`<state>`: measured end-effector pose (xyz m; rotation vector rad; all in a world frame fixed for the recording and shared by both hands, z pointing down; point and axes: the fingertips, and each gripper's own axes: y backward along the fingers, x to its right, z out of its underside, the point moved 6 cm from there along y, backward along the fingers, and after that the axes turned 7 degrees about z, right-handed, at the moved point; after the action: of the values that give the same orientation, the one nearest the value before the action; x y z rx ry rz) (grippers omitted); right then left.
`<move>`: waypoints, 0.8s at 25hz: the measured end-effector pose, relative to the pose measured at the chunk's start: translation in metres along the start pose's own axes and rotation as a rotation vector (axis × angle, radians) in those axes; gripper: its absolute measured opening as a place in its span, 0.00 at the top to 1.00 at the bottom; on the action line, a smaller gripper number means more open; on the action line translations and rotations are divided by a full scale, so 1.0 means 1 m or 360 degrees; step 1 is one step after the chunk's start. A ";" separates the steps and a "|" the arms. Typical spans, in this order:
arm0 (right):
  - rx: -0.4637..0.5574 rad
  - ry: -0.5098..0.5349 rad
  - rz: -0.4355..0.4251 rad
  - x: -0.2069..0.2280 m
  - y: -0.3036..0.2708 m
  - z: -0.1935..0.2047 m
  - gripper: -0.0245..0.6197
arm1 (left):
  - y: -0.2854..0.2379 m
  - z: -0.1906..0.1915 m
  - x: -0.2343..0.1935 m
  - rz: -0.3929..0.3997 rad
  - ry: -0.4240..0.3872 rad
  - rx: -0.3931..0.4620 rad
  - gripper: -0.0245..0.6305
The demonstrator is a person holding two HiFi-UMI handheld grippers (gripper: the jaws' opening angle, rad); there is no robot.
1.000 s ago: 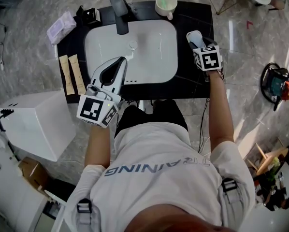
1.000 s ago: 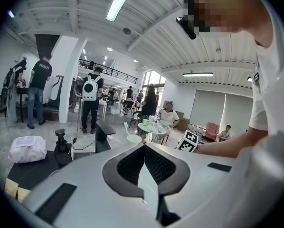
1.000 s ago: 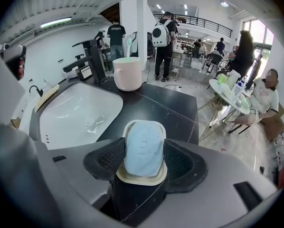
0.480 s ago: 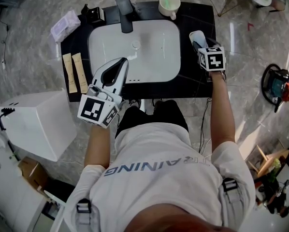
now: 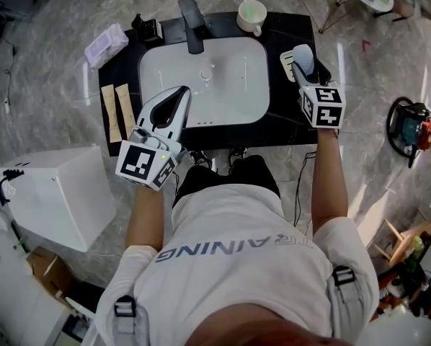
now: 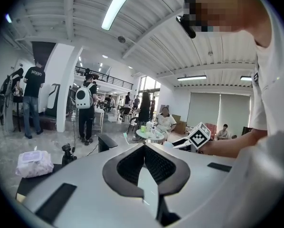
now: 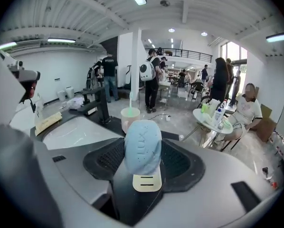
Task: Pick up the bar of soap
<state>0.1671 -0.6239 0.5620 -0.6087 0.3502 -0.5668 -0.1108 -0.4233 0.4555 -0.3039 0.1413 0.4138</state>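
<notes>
Light: bright and even, pouring from ceiling strip lights (image 6: pixel 119 7).
Glare: white streaks flash on the glossy floor (image 5: pixel 367 121).
Shadows: soft, faint.
Edges: both gripper views bow hard, corners go black.
Focus: nearest surfaces slightly soft.

Pale blue soap (image 7: pixel 142 146), white sink (image 5: pixel 230 85)

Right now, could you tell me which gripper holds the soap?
The right gripper, clamping the pale blue bar of soap; the left gripper is shut, empty.

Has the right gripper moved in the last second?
Yes. The right gripper, shut on the soap, has drawn back toward the counter's front edge.
</notes>
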 end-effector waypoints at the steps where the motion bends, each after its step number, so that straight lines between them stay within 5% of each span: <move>1: 0.0041 -0.0010 0.0009 -0.002 0.009 -0.007 0.58 | 0.003 -0.003 0.000 0.0004 -0.0010 0.0009 0.95; 20: 0.0731 -0.0117 0.0076 -0.072 0.188 -0.112 0.58 | 0.064 -0.070 -0.001 0.0117 -0.0222 0.0265 0.95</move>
<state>0.1321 -0.5024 0.3691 -0.1776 0.1553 -0.5541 -0.1432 -0.3899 0.3724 -0.1057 0.0502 0.4918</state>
